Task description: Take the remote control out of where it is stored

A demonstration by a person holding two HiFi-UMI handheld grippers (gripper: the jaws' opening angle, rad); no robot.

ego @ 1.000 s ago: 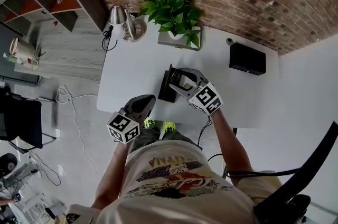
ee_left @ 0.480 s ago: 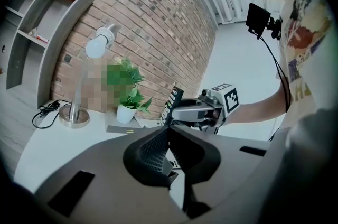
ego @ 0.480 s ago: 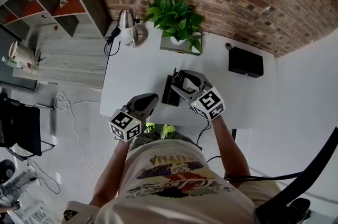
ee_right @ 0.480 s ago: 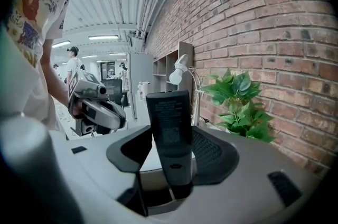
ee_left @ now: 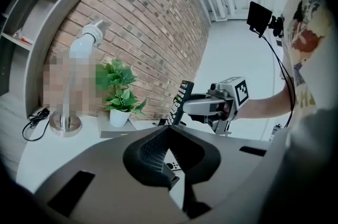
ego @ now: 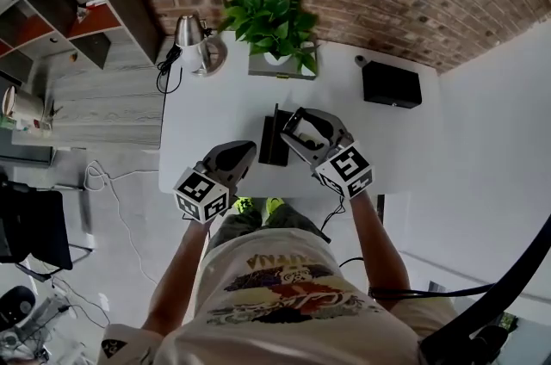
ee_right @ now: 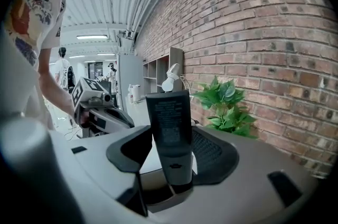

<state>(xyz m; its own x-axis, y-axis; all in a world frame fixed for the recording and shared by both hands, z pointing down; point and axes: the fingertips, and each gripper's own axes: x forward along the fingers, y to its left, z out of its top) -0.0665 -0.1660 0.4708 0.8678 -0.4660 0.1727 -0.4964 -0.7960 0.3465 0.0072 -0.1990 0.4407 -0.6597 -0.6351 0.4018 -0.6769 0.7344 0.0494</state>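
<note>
Fingers (ee_right: pixel 214 151) of the right gripper (ee_right: pixel 170 143) pinch a slim black plastic remote control (ee_right: pixel 170 117) by its lower end, so that it stands nearly upright with its labelled back toward that gripper's camera. In the head view the right gripper (ego: pixel 297 126) is over the white rectangular surface (ego: pixel 207 114), just beside a dark upright holder (ego: pixel 272 144). Whether the remote's lower end touches the holder cannot be told. The left gripper (ee_left: pixel 168 130) has its black ribbed fingers (ee_left: pixel 150 151) pressed together on nothing and points at the remote control (ee_left: pixel 179 104) from the surface's near edge. A leafy green potted plant (ego: pixel 271 19) stands by the brick wall.
</note>
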